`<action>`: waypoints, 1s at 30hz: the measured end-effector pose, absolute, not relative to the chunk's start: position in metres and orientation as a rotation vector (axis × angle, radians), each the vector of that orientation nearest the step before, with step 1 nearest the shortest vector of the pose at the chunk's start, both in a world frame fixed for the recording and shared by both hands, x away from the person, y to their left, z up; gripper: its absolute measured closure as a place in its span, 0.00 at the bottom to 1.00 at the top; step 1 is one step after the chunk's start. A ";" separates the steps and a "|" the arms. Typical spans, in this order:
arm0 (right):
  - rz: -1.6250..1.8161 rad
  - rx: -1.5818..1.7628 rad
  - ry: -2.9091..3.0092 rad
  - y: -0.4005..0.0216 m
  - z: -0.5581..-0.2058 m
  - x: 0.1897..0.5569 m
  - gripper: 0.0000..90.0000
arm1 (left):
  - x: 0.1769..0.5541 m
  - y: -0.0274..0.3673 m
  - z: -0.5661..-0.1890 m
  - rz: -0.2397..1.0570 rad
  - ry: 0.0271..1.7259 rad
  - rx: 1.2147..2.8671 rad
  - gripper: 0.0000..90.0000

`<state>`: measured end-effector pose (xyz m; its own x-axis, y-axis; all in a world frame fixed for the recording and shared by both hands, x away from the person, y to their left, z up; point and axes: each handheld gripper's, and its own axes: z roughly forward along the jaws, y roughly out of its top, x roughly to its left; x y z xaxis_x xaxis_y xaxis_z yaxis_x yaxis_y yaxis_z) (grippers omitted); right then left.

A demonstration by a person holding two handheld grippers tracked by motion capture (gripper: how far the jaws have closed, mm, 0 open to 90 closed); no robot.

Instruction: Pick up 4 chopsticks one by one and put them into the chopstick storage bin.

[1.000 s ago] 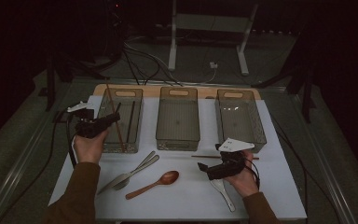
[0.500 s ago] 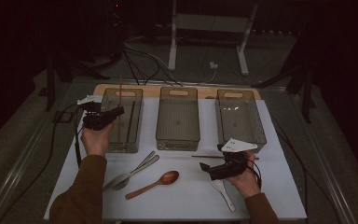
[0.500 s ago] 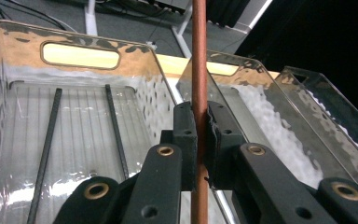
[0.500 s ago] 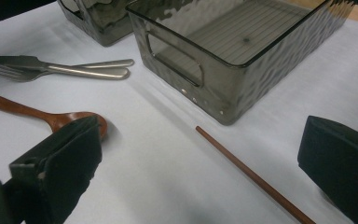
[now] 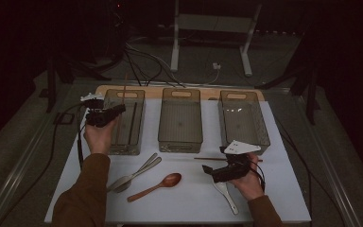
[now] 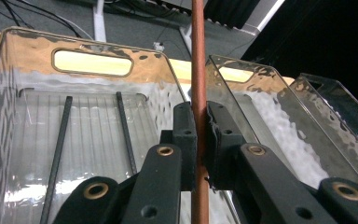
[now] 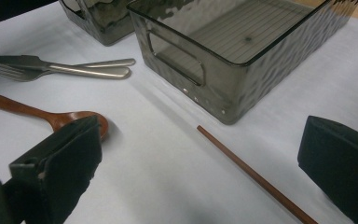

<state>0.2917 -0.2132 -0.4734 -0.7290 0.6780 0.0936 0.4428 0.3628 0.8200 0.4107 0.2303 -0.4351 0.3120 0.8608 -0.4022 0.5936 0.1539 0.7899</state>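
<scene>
High view first: my left claw grips a thin reddish-brown chopstick upright over the left bin near the table's far-left corner, while my right claw gapes wide near the front edge, its mate lying between the jaws untouched.

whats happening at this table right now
A person is sorting cutlery into clear bins. The left tool is shut on a brown chopstick over the left bin, which already holds two black chopsticks. The right tool is open above a second brown chopstick lying on the table.
</scene>
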 end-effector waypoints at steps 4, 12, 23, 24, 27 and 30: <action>1.302 0.998 2.367 -0.214 -0.473 0.292 0.00 | 0.413 0.230 -0.437 0.331 1.384 1.543 0.94; 1.307 1.002 2.362 -0.216 -0.473 0.292 0.00 | 0.416 0.231 -0.438 0.356 1.395 1.521 0.58; 1.322 1.023 2.332 -0.224 -0.470 0.292 0.00 | 0.404 0.234 -0.428 0.456 1.340 1.537 0.02; 1.320 1.025 2.331 -0.225 -0.470 0.292 0.00 | 0.402 0.235 -0.427 0.463 1.333 1.539 0.02; 1.319 1.026 2.324 -0.227 -0.470 0.293 0.00 | 0.397 0.237 -0.423 0.471 1.310 1.549 0.01; 1.319 1.026 2.328 -0.230 -0.470 0.294 0.00 | 0.392 0.237 -0.419 0.502 1.294 1.572 0.01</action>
<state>0.2942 -0.2300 -0.4698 -0.7109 0.6959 0.1021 0.4451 0.3327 0.8314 0.3920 0.2372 -0.4192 0.3421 0.9018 -0.2640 0.4881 0.0696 0.8700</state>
